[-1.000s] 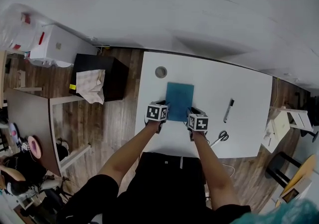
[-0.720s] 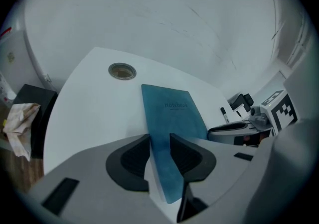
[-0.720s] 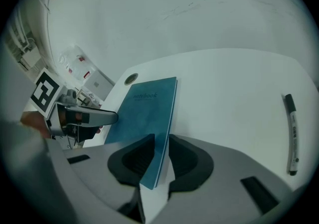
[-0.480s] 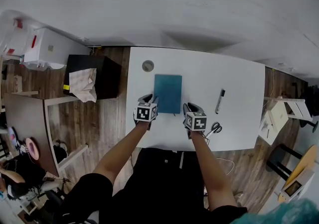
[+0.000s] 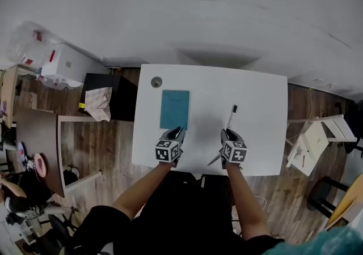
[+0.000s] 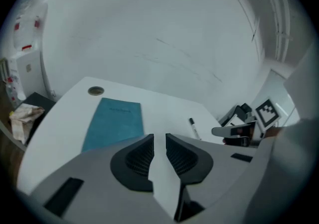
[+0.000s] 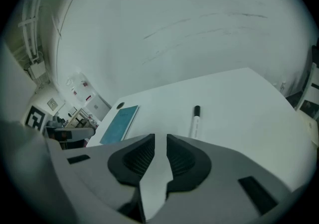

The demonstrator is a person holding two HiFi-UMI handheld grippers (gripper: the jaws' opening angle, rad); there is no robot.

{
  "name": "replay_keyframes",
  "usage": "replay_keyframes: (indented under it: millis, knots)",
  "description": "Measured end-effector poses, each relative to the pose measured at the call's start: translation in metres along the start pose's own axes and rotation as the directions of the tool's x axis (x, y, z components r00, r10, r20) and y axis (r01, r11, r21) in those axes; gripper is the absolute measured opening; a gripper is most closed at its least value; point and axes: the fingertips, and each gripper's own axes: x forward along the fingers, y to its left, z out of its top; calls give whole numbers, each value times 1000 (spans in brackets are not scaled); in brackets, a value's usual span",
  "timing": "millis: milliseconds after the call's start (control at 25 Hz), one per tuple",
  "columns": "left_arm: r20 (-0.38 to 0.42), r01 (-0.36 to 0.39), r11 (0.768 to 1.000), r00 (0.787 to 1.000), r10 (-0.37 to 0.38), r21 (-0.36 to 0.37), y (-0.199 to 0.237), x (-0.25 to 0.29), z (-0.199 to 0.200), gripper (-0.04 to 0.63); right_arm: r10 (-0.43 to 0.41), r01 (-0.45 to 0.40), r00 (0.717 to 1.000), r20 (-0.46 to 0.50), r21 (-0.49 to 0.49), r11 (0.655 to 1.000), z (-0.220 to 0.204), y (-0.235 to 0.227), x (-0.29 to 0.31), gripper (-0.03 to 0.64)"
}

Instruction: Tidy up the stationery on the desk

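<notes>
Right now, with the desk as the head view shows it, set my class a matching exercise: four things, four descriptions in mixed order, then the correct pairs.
Things:
1. notebook
2. marker
3. round desk hole
4. left gripper

Descriptions:
A. white barrel, black cap, lying ahead of the right gripper
B. near the far left corner of the desk
C. holds nothing, by the notebook's near edge
D. teal, lying flat

Pairs: 1-D, 2-A, 3-B, 4-C
</notes>
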Motion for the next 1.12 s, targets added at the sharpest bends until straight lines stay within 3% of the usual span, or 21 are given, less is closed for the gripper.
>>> replay_keyframes:
  millis: [80,240,520,800,1120]
  knots:
    - [24,29,1000,999,-29,-8,-30,1,-6,67,-7,7,1000,8,6,1000,1,-22,-6,86]
    - [24,5,1000,1000,-6,22,-71,4,-17,25,-11,11,1000,-1,-6,1000,-1,-49,-7,86]
    - [90,-18,1000,996,18,-4,-119,7,-23,21,33,-32,999,-42,23,999,4,-81,29,89]
    - [97,-55,998,994,53,19,-117,-1,-21,21,3,2,997,-74,59,998,11,-78,61,120]
    - [57,-39,999,998,37,29,-97,4,-12,21,-75,79,991,-109,28,996,5,-81,73,98]
